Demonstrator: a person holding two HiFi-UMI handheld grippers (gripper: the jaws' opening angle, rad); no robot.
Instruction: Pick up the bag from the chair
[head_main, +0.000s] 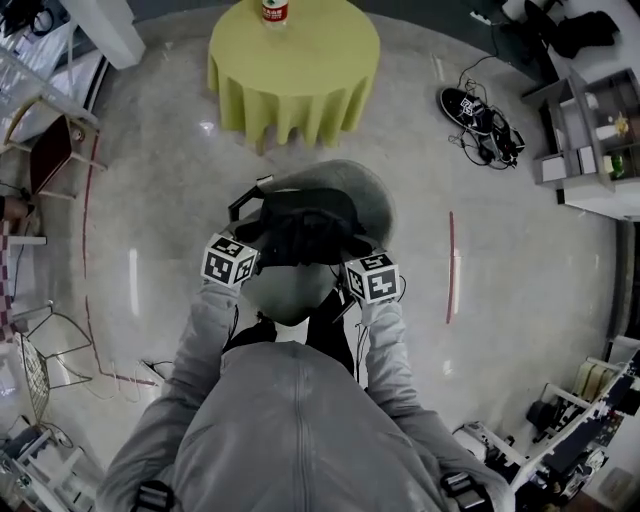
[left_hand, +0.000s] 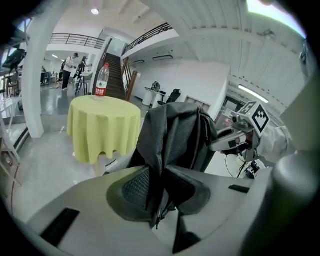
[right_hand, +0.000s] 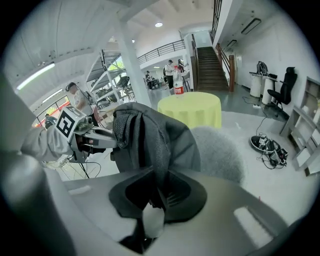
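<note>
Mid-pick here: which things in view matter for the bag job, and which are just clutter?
Job: bag, chair, left gripper and right gripper, both clamped on the bag.
Lying about: yellow table, bottle, shoe, shelf unit.

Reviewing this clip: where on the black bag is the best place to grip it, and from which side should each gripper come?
Probably a fold of fabric at each end, with one gripper coming in from each side. The bag is soft and shapeless with no rigid part, so a pinched fold holds best. The left gripper and right gripper are each shut on such a fold, above the grey chair.
</note>
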